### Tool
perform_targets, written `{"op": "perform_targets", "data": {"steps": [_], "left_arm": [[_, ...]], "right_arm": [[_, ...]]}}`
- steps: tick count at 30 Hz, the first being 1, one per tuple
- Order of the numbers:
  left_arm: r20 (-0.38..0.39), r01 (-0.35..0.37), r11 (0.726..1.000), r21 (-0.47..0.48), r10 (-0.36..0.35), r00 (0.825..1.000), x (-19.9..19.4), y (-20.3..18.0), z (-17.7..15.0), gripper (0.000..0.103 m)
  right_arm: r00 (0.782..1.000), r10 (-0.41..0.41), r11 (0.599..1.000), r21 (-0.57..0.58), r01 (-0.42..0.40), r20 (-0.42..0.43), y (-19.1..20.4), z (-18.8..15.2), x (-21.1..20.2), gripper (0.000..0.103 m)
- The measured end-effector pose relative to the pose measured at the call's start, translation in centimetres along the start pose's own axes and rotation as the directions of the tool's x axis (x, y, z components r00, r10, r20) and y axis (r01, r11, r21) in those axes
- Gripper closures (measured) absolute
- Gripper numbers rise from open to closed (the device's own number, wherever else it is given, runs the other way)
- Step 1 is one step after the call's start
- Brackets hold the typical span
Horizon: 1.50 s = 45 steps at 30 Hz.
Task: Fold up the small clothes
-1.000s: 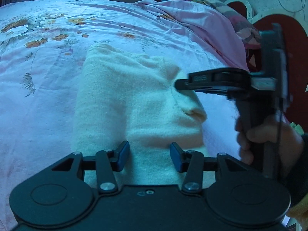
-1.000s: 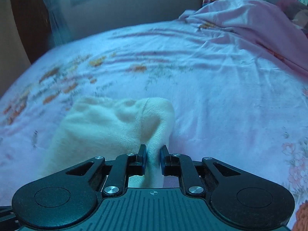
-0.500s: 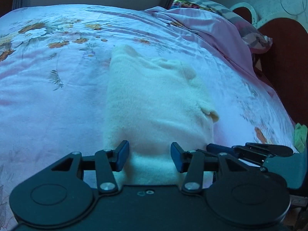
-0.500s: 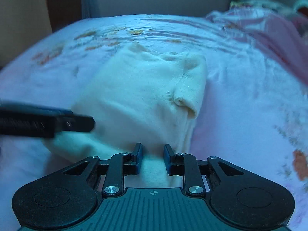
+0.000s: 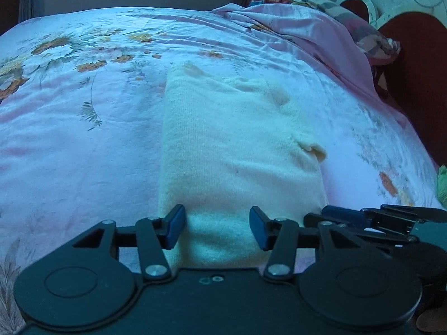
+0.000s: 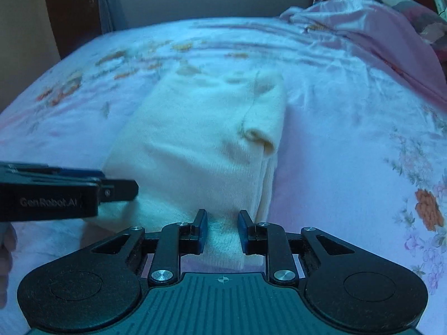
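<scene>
Cream knit, a small garment (image 5: 237, 150), lies lengthwise on the pink floral bedspread (image 5: 83, 139), already narrowed into a long strip with its sides turned in and one short sleeve (image 6: 262, 139) lying on top at the right edge. At the near left corner, the left gripper (image 5: 216, 227) is opening, its blue pads spread with the hem between them but not pressed. Just to its right, the right gripper (image 6: 222, 231) straddles the near right corner, jaws parted and not squeezing the cloth. By my reading, the lengthwise folds are done; the end-to-end fold, carrying the near hem toward the far end, is left.
</scene>
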<state>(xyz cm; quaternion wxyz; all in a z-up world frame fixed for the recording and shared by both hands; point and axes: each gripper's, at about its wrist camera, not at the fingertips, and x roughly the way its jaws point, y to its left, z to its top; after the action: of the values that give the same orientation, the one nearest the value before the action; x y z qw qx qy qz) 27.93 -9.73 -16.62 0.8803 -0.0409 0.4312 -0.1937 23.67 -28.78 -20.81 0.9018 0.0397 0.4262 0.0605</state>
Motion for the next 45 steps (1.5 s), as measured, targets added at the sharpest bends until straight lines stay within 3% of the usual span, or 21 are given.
{"op": "perform_targets", "data": {"steps": [2, 4, 7, 12, 21, 29, 32, 35, 39, 42, 45], "left_arm": [[-0.014, -0.010, 1.000, -0.009, 0.010, 1.000, 0.5, 0.2, -0.2, 0.054], [-0.032, -0.030, 0.999, 0.019, 0.030, 0.999, 1.1, -0.1, -0.5, 0.054], [-0.031, -0.040, 0.999, 0.035, 0.041, 0.999, 0.4, -0.5, -0.3, 0.053], [-0.036, -0.070, 0.998, -0.002, 0.070, 0.997, -0.1, -0.1, 0.4, 0.053], [-0.008, -0.095, 0.995, 0.014, 0.095, 0.995, 0.0, -0.1, 2.7, 0.050], [0.008, -0.086, 0.996, 0.027, 0.086, 0.996, 2.5, 0.2, 5.5, 0.051], [-0.003, -0.095, 0.995, 0.033, 0.096, 0.995, 4.5, 0.5, 6.4, 0.052], [-0.058, -0.074, 0.997, -0.004, 0.074, 0.996, 6.9, 1.6, 6.0, 0.047], [-0.065, -0.033, 0.994, -0.106, 0.026, 0.998, 7.1, 3.2, 5.7, 0.043], [-0.020, -0.053, 0.997, -0.054, 0.052, 0.998, 6.0, 2.5, 5.8, 0.045], [-0.035, -0.060, 0.997, -0.039, 0.059, 0.998, 6.9, 2.3, 5.4, 0.040]], "right_arm": [[0.998, -0.005, 1.000, 0.012, 0.004, 0.060, 0.2, 0.1, -0.8, 0.080], [0.998, -0.016, 1.000, -0.001, 0.016, -0.058, 0.3, -0.5, 1.5, 0.081], [0.999, -0.010, 1.000, 0.020, 0.010, -0.034, 0.0, -0.2, 0.8, 0.080], [0.999, 0.029, 0.987, 0.157, -0.034, 0.035, -1.3, 0.6, -1.3, 0.080], [0.995, 0.017, 0.988, 0.154, -0.032, 0.097, -0.9, 3.1, -1.9, 0.080], [0.992, -0.012, 0.993, 0.120, -0.003, 0.124, -0.8, 6.9, 1.7, 0.080], [0.990, -0.060, 0.994, 0.103, 0.047, 0.124, -1.1, 7.8, 3.7, 0.080], [0.992, -0.119, 0.992, 0.040, 0.117, 0.038, -1.7, 6.8, 7.2, 0.081], [0.995, -0.099, 0.994, 0.053, 0.098, 0.028, -2.8, 5.9, 8.3, 0.081], [0.995, -0.071, 0.991, 0.122, 0.062, 0.073, -3.6, 6.3, 6.8, 0.081], [0.994, -0.096, 0.994, 0.063, 0.093, 0.048, -3.2, 5.4, 7.8, 0.081]]}}
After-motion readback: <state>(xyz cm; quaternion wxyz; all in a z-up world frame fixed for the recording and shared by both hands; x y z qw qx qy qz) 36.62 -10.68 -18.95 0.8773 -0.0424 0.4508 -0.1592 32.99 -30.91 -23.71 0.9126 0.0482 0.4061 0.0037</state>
